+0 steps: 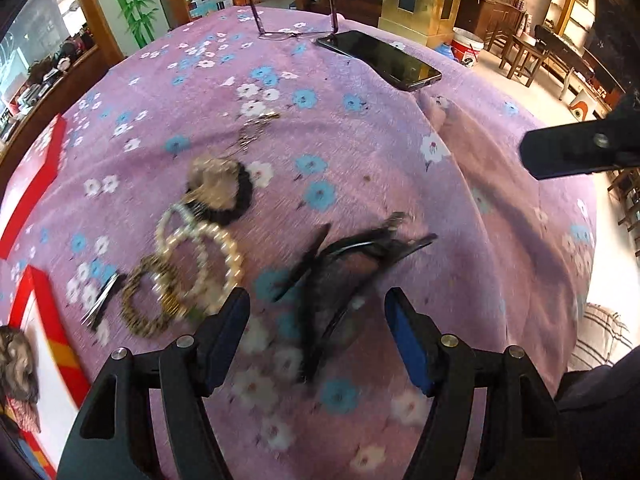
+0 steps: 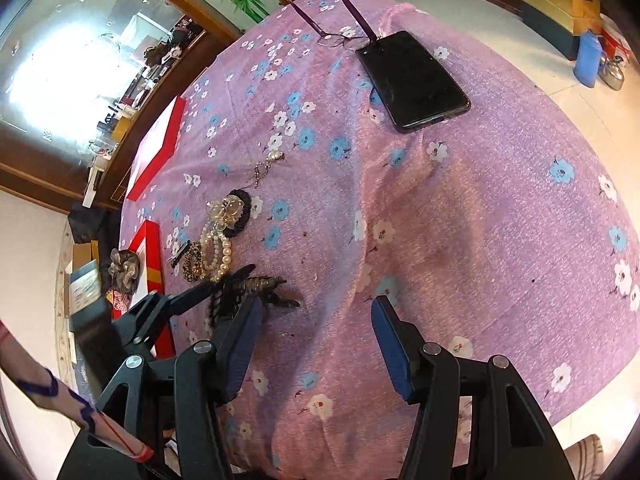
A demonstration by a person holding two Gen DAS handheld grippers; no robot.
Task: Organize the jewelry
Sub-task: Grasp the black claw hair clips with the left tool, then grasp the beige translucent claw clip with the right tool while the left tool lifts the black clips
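Blue-padded fingers of the left gripper [image 1: 318,306] sit closest to the lens, spread wide with nothing between them, poised just over the black hair clip [image 1: 344,268] on the purple flowered cloth [image 1: 400,168]. That cloth, the largest thing here, is soft and rumpled, so anything pressed into it will likely sink and drag a fold along.

Next in size, the phone [image 1: 380,60] and the glasses [image 1: 296,32] lie at the far side, well apart from the jewelry. A red and white box [image 2: 154,148] rests at the left edge of the cloth (probably where the pieces belong, though the pictures cannot confirm it).

The hair clip looks light and stiff, with thin prongs and a feathery trim that could snag; pinching across its rigid spine seems safer than taking the trim. Beside it, the pearl bracelets [image 1: 200,256] overlap one another and touch a leopard-print ring [image 1: 148,304]. Beads are round and slick, so a pinch across one strand, not a bead's crown, should hold better. Beyond them a black scrunchie [image 2: 236,212] with a clear ornament is soft and forgiving, and the thin chain pendant [image 2: 268,166] is the smallest, limp and easily tangled.

The right gripper [image 2: 316,320] hangs over bare cloth, likewise released and empty.
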